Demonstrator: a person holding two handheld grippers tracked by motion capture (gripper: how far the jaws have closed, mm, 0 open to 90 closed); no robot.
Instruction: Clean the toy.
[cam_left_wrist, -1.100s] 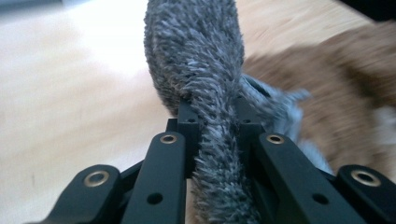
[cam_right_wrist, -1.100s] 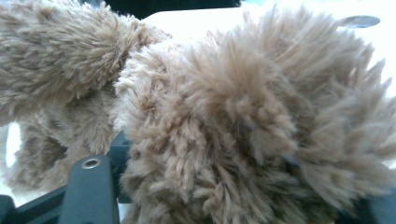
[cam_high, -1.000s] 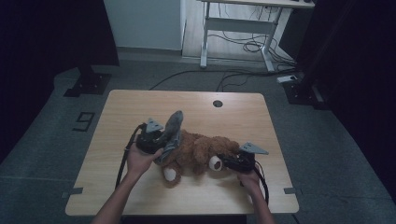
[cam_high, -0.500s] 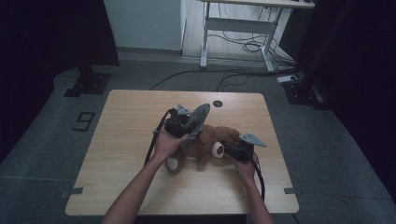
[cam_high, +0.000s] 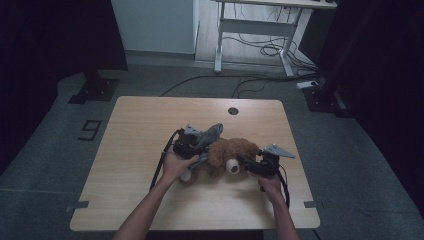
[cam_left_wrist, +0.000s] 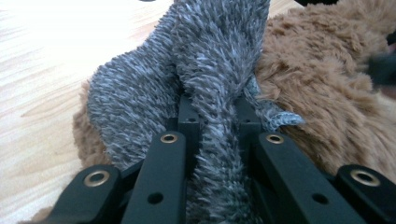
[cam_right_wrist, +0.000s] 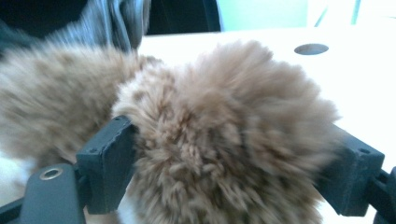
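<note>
Dressing the brown plush bear (cam_high: 231, 152), mid-table: my left gripper (cam_left_wrist: 218, 119) is clamped on the grey fuzzy garment (cam_left_wrist: 205, 70) w/ its cloth draped over the bear; right gripper (cam_right_wrist: 233, 163) has just been opening, jaws straddling its fur. Next, prob. regrip and tug cloth over.

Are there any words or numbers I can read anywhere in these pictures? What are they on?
"9": one mark on the grey floor left of the table, in the high view. It looks like this numeral, made of dark strips, though it could be a different sign seen from another side.
No words, labels or brands can be read on the brown plush toy, the grey furry cloth or either gripper.
</note>
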